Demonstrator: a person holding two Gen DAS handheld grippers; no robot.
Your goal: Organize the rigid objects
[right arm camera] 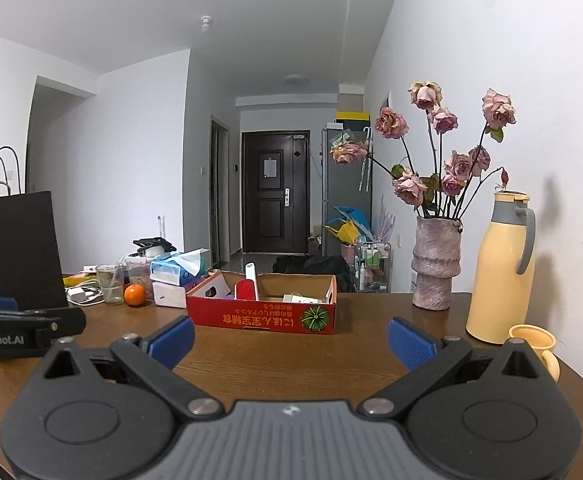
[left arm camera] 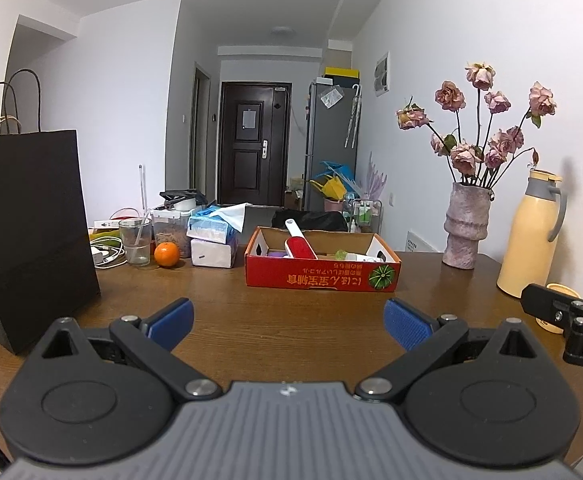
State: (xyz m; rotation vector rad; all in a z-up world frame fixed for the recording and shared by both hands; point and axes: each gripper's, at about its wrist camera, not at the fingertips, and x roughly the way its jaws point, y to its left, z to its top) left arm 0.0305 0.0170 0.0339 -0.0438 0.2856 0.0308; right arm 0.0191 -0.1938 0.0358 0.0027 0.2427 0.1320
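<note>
Both the left claw (left arm camera: 288, 322) and right claw (right arm camera: 291, 340) are spread wide and empty, low in frame over a brown wooden surface (left arm camera: 283, 320). Mid-frame, a red cardboard box (left arm camera: 322, 270) holds a red-and-white brush (left arm camera: 299, 242). Upper centre, a white-walled hallway ends at a dark door (left arm camera: 250, 144).

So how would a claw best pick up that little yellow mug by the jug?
Probably by the rim of the mug, from above: it stands upright, mouth open, and the jug crowds its far side. The right claw, open, is nearest.
</note>
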